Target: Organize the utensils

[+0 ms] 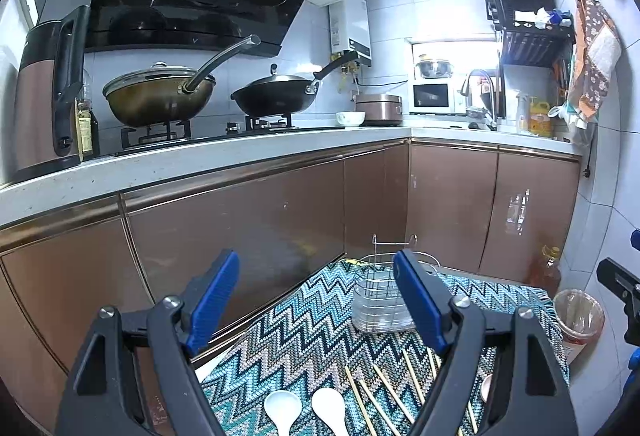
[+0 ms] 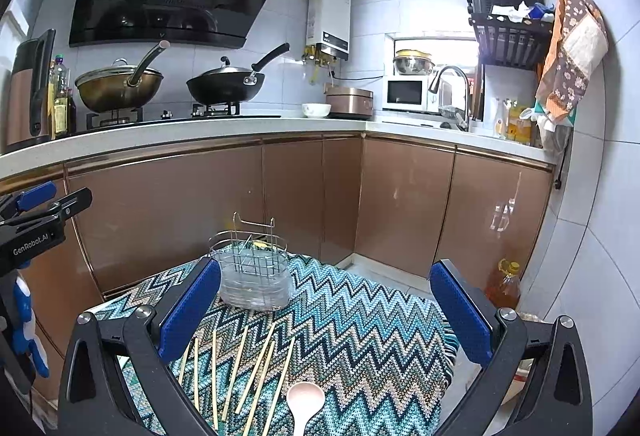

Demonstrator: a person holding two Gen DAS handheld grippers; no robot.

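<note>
A wire utensil holder with a clear plastic base (image 1: 380, 300) (image 2: 254, 276) stands upright at the far side of a small table under a zigzag cloth (image 1: 304, 332) (image 2: 360, 336). Two white spoons (image 1: 282, 410) (image 1: 330, 410) and several bamboo chopsticks (image 1: 384, 396) (image 2: 248, 376) lie flat on the cloth. A pink spoon (image 2: 305, 406) lies nearest in the right wrist view. My left gripper (image 1: 316, 296) is open and empty above the white spoons. My right gripper (image 2: 326, 300) is open and empty above the chopsticks and pink spoon.
Brown kitchen cabinets (image 1: 240, 220) stand right behind the table, with a counter carrying two woks (image 1: 160, 96), a kettle (image 1: 44, 96) and a bowl. An oil bottle (image 2: 504, 284) and a bin (image 1: 580, 316) are on the floor at the right.
</note>
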